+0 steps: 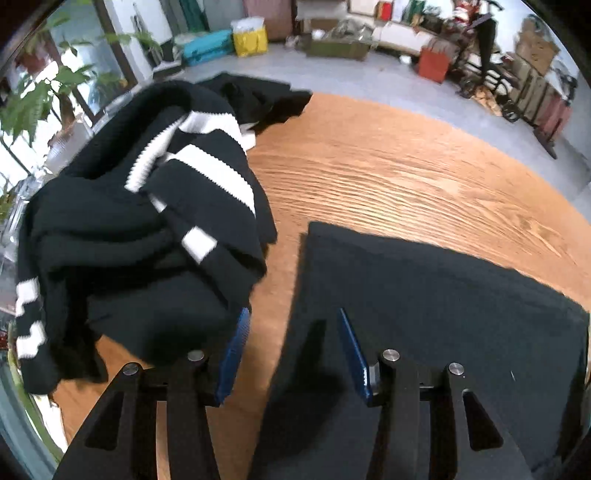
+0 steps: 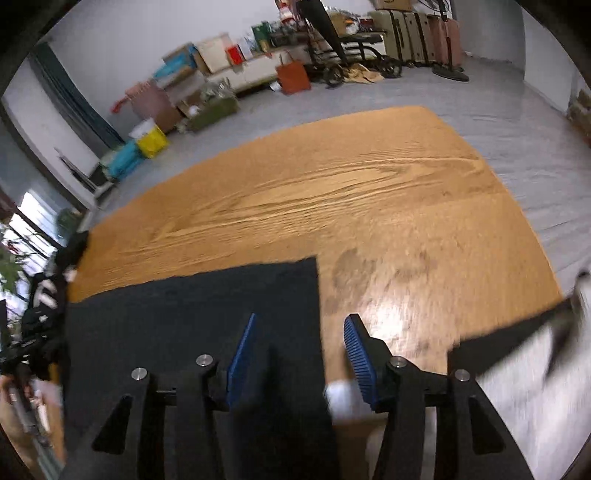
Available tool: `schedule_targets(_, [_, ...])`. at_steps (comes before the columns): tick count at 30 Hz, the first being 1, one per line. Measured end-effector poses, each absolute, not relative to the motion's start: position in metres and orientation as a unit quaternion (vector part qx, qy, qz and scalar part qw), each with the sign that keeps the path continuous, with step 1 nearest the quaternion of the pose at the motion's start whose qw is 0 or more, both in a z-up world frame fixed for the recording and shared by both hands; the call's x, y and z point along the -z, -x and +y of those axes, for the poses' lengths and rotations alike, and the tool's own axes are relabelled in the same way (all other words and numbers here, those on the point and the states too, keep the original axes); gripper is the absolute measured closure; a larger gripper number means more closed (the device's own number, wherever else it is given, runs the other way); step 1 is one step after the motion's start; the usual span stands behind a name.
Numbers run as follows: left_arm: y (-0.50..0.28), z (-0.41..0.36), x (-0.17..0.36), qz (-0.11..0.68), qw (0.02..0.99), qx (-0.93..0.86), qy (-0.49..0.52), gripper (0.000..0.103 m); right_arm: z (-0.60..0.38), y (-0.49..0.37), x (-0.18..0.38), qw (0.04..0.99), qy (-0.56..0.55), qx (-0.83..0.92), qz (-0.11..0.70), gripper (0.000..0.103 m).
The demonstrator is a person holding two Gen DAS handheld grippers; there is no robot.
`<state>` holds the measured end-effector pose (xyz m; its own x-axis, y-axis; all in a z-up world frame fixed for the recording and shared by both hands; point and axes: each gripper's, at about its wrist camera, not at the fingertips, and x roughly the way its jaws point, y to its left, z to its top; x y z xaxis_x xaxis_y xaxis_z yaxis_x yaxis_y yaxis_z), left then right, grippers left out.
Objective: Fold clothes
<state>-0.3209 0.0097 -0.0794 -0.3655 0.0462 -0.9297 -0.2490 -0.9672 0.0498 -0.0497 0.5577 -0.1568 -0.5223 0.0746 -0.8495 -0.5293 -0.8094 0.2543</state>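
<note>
A flat, folded black garment [image 1: 443, 314] lies on the wooden table [image 1: 388, 166] at the lower right of the left wrist view. My left gripper [image 1: 295, 350] hovers over its left edge, blue pads [image 1: 238, 347] wide apart and gripping nothing. Left of it sits a heap of black clothes with white stripes [image 1: 147, 221]. In the right wrist view the same folded garment [image 2: 184, 314] fills the lower left. My right gripper [image 2: 301, 358] stands open above its right edge, one finger over the cloth and the other over bare table [image 2: 332, 184].
A blurred pale cloth with a dark band [image 2: 517, 380] lies at the lower right of the right wrist view. The striped heap [image 2: 44, 295] shows at that view's far left. Beyond the table are grey floor, bags and boxes [image 1: 251, 37], plants [image 1: 33, 96] and suitcases [image 2: 417, 33].
</note>
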Motion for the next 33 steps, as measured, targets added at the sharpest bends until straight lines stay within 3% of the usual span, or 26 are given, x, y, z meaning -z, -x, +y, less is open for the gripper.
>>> schedule_targets(10, [0.366, -0.003, 0.080, -0.052, 0.058, -0.799, 0.596, 0.052, 0.580, 0.095, 0.171, 0.177, 0.471, -0.818, 0.278, 0.047])
schedule_targets(19, [0.370, 0.024, 0.086, -0.039, 0.045, -0.790, 0.610, 0.052, 0.579, 0.100, 0.187, 0.169, 0.487, -0.807, 0.289, 0.046])
schedule_targets(22, [0.370, 0.028, 0.086, -0.034, 0.035, -0.788, 0.614, 0.052, 0.579, 0.102, 0.189, 0.170, 0.484, -0.808, 0.290, 0.038])
schedule_targets(28, [0.370, 0.027, 0.093, -0.035, 0.002, -0.782, 0.622, 0.053, 0.573, 0.104, 0.189, 0.175, 0.486, -0.812, 0.270, 0.037])
schedule_targets(30, [0.366, 0.029, 0.091, -0.026, 0.002, -0.786, 0.618, 0.066, 0.572, 0.103, 0.189, 0.180, 0.487, -0.812, 0.265, 0.044])
schedule_targets(31, [0.364, 0.028, 0.090, -0.025, 0.004, -0.789, 0.613, 0.085, 0.572, 0.101, 0.189, 0.186, 0.487, -0.811, 0.264, 0.058])
schedule_targets(32, [0.361, 0.027, 0.088, -0.030, 0.009, -0.792, 0.610, 0.093, 0.573, 0.100, 0.189, 0.187, 0.486, -0.810, 0.268, 0.071])
schedule_targets(33, [0.358, 0.026, 0.087, -0.035, 0.014, -0.795, 0.606, 0.094, 0.573, 0.098, 0.189, 0.187, 0.485, -0.810, 0.274, 0.076])
